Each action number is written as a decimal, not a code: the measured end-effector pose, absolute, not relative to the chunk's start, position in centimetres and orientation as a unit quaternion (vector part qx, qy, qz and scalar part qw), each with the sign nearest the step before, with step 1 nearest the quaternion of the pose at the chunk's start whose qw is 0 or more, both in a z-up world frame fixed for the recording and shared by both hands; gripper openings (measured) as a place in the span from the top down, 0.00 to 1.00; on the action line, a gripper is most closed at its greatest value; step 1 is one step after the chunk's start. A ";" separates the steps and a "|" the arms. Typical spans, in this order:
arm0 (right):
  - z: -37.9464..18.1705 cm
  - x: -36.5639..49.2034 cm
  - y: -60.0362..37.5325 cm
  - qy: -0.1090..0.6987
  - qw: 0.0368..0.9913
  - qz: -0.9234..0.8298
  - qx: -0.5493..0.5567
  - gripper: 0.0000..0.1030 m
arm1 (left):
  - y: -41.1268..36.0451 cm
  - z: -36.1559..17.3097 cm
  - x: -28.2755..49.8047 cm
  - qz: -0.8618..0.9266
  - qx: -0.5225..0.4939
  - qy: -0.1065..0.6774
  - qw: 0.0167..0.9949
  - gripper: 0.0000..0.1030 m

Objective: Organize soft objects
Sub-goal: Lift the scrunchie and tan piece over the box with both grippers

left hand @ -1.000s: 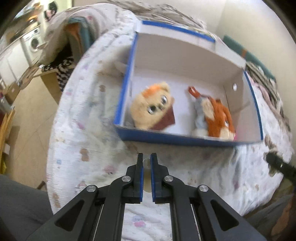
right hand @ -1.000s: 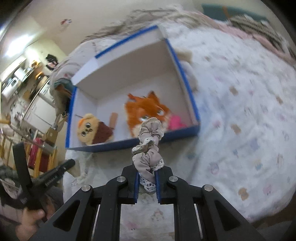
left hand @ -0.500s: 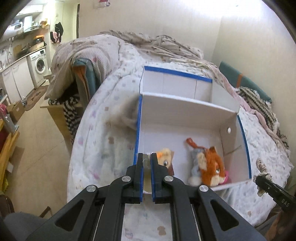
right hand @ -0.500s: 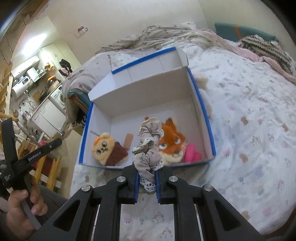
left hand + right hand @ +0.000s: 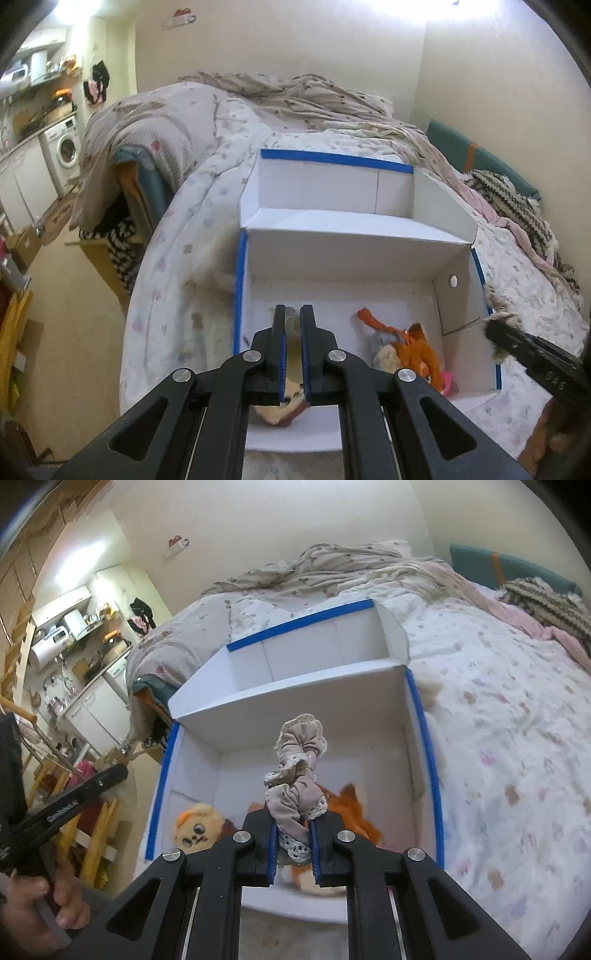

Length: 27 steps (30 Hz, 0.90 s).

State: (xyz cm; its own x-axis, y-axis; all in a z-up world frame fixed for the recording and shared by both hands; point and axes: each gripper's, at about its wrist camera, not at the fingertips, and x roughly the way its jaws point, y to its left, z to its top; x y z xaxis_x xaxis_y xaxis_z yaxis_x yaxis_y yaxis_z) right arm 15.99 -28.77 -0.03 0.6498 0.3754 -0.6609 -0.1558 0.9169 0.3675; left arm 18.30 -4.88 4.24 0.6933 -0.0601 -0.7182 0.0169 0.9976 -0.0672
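Note:
A white box with blue-taped rims lies open on the bed. Inside lie an orange fox plush and a tan bear plush. My right gripper is shut on a beige lace-trimmed scrunchie and holds it over the box, above the fox. My left gripper is shut and empty, above the box's near left part, over the bear. The right gripper also shows at the right edge of the left wrist view.
The bed has a white patterned quilt and a rumpled blanket at the back. A striped knit item lies at the far right. The bed edge drops to the floor on the left, with a washing machine beyond.
Both grippers have risen and moved forward over the box. The scrunchie now hangs over the box interior instead of before its front wall.

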 end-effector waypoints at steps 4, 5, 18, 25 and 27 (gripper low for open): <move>-1.2 17.9 -27.9 0.401 0.896 0.136 0.131 0.85 | -5.7 4.4 19.9 -0.023 -0.026 0.389 0.921 0.94; -1.4 18.2 -27.8 0.402 0.896 0.133 0.134 0.85 | -5.9 4.3 20.3 -0.023 -0.024 0.389 0.921 0.94; -3.6 21.8 -27.8 0.426 0.889 0.105 0.131 0.85 | -8.5 0.0 25.0 -0.018 -0.010 0.431 0.902 0.94; -5.6 22.8 -27.7 0.468 0.868 0.095 0.136 0.85 | -9.7 -2.8 26.2 -0.033 0.000 0.457 0.889 0.94; -6.1 22.9 -27.7 0.476 0.864 0.092 0.136 0.85 | -9.9 -3.8 26.5 -0.034 -0.003 0.471 0.881 0.94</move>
State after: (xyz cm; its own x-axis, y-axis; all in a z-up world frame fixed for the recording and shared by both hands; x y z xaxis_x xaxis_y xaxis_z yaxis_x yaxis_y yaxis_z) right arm 22.93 -27.67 -6.07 0.5299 0.2882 -0.7976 -0.0292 0.9461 0.3224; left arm 26.50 -9.87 -3.77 0.5531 -0.0628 -0.8307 0.0566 0.9977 -0.0377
